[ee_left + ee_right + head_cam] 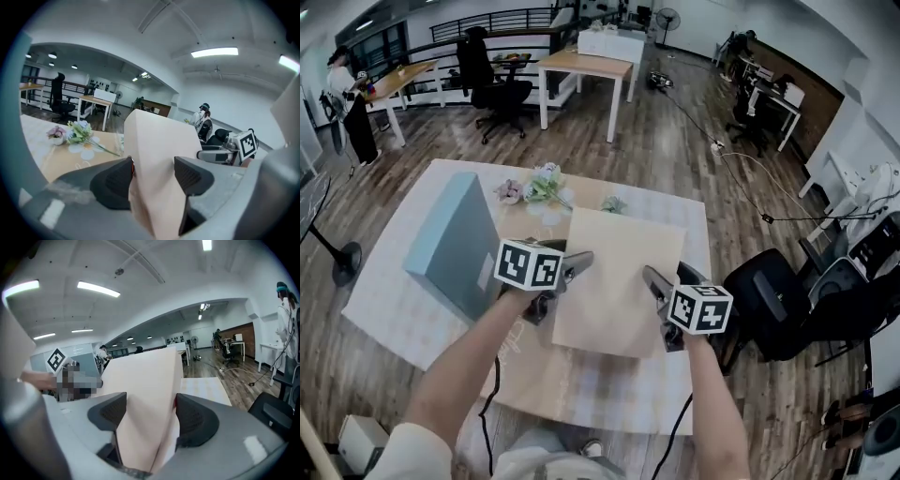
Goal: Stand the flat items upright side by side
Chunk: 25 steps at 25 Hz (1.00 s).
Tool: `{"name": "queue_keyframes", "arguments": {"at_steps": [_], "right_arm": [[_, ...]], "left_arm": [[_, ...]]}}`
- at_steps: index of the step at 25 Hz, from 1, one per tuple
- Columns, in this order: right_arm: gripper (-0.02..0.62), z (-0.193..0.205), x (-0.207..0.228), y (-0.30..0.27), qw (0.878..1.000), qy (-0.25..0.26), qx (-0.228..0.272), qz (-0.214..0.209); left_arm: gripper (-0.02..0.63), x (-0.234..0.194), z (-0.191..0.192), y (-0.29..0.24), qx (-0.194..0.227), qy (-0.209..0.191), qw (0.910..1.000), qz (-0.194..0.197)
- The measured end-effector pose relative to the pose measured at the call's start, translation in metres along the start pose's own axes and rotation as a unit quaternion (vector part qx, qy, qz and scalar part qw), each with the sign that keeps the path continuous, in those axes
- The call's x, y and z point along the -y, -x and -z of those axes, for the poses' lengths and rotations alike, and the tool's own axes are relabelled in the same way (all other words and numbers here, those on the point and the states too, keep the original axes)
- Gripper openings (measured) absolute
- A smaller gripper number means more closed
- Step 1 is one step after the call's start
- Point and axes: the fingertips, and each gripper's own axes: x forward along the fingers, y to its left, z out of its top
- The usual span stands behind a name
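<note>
Flowers (79,131) beyond beige board (159,140), left gripper view

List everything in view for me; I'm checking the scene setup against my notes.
beige flat box: one, beige, tilted over the table's middle
blue-grey flat box: one, blue-grey, standing at the table's left
flower bunch: one, white and green, table's far edge
table: one, pale cover, centre
black chair: one, black, right of the table
desk: one, wood top, far back
left hand-held gripper: one, grey, gripping the beige flat box
right hand-held gripper: one, grey, gripping the same box
</note>
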Motion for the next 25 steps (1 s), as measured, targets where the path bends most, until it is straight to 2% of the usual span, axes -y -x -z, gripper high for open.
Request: {"name": "queue_keyframes", "arguments": {"at_steps": [5, 11, 25], "right_arm": [[0.331, -0.016, -0.041, 0.024, 0.998, 0.047, 0.032, -0.02], [0.31, -0.014, -0.072, 0.063, 0.995, 0.083, 0.049, -0.035], [0.319, 0.015, -0.101, 0.131, 0.986, 0.14, 0.063, -0.062]], "left_arm": [[0.29, 0.016, -0.01, 0.055, 0.037, -0.027, 0.9979, -0.047], [0.29, 0.043, 0.011, 0.099, 0.05, -0.032, 0.9948, -0.083], [0.298, 0.1, 0.058, 0.152, 0.058, -0.048, 0.9854, -0.153]]}}
